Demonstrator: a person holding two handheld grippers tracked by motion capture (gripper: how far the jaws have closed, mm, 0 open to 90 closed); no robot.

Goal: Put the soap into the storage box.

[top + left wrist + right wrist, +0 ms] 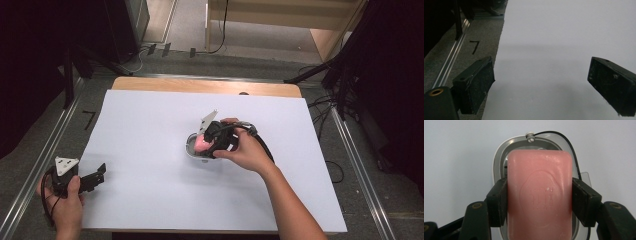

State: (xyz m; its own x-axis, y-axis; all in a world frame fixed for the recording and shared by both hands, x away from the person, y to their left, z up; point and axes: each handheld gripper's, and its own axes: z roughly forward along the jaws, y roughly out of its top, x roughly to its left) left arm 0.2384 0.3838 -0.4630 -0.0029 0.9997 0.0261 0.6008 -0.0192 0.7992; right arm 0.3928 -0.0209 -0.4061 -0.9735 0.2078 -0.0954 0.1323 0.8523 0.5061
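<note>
Fingers [497, 202] around one pink soap [539, 195], one dish [499, 157].

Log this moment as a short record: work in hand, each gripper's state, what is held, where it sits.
work: pink soap bar held over a grey soap dish
right gripper: shut on the soap's long sides
left gripper: open, nothing between its jaws, at the white sheet's near left edge
dish position: mid-sheet
soap in dish or above: cannot tell

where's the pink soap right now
The soap is clamped between the right gripper's jaws, just above the grey soap dish, near the middle of the white table in the high view.
</note>
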